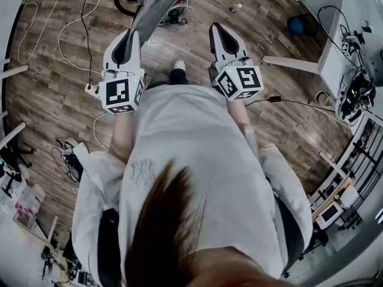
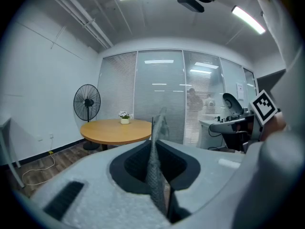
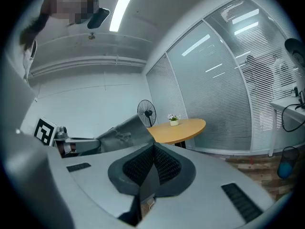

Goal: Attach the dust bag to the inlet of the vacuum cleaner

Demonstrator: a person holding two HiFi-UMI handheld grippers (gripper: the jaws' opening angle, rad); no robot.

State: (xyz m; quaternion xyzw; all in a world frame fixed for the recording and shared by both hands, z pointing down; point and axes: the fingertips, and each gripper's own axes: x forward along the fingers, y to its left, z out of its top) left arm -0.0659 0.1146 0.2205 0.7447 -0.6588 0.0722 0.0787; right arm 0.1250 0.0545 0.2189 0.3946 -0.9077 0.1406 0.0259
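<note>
Dust bag point(image 1: 154, 11) in left hand-held gripper point(image 1: 130, 43), table point(image 2: 116, 130), fan point(image 2: 87, 102) beyond

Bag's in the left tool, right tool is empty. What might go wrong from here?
1. The left tool pinches only a thin edge of the dust bag. The rest sticks out unsupported and might slip or swing.
2. The right tool is shut and empty, so nothing backs up that grip.
3. A white cable and a black cable lie on the floor near the person's feet and might trip them.
</note>
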